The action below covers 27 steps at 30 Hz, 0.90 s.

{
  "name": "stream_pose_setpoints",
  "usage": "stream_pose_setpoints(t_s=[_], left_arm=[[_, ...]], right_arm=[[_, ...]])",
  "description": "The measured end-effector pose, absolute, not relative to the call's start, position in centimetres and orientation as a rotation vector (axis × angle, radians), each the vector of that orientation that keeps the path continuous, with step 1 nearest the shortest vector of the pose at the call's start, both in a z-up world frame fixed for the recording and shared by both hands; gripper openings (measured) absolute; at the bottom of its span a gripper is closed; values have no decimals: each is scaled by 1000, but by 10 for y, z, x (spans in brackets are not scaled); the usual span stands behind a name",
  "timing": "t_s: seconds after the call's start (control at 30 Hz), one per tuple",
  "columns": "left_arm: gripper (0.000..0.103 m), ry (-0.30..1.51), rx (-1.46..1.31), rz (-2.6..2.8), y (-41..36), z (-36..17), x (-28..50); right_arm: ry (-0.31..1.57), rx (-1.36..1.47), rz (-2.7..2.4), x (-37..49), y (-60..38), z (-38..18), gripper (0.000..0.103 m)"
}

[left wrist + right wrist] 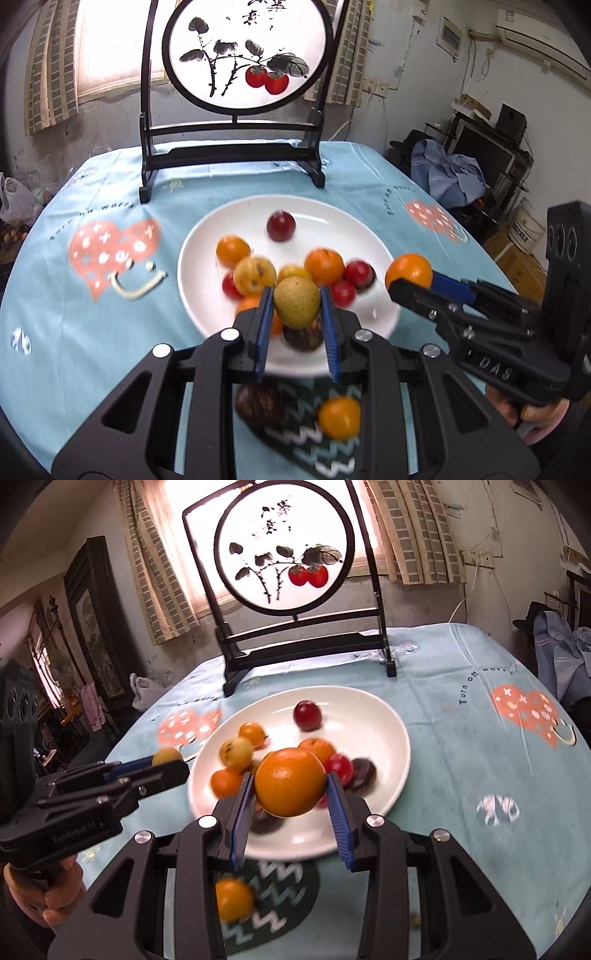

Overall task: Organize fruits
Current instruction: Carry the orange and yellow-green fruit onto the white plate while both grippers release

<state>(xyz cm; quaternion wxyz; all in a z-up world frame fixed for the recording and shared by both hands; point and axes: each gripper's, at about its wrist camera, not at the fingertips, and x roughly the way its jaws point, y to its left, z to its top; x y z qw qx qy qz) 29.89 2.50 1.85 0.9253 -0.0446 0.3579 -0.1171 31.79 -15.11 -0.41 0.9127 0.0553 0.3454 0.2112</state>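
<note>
Both grippers loaded, angled down.
Left gripper (297, 306) fingers (263, 325) clamp a pear (296, 302); right gripper (291, 794) fingers (338, 805) clamp an orange (290, 782). A hand (55, 897) grips the left handle, another hand (535, 413) the right.

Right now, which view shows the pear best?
The left wrist view: the pear sits centred and close between the left gripper's blue jaws. In the right wrist view only its top shows above that gripper.

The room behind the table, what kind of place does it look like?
Probably a lived-in home, a dining or living room. A table under a printed tablecloth carries a decorative painted screen, there is a curtained window, and a wall air conditioner hangs above cluttered shelves.
</note>
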Motion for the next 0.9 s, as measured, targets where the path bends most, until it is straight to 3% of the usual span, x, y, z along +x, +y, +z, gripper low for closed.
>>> stream_pose_setpoints(t_s=[0.27,0.53,0.6,0.67,0.9], left_arm=[[26,790,-75,-173,24,3,372],[26,834,-62,-136,27,-14,395],[35,825,-59,-128,27,-13,392],[58,800,-59,-114,29,-6,383],[87,707,-63,-57,46,22,328]], right_arm=[[779,104,410,364,-139,-27,39],[772,66,426,371,-132,-28,43],[765,47,429,367,-130,-25,43],[750,41,440,361,-129,-18,44],[728,51,478,324,-131,-1,45]])
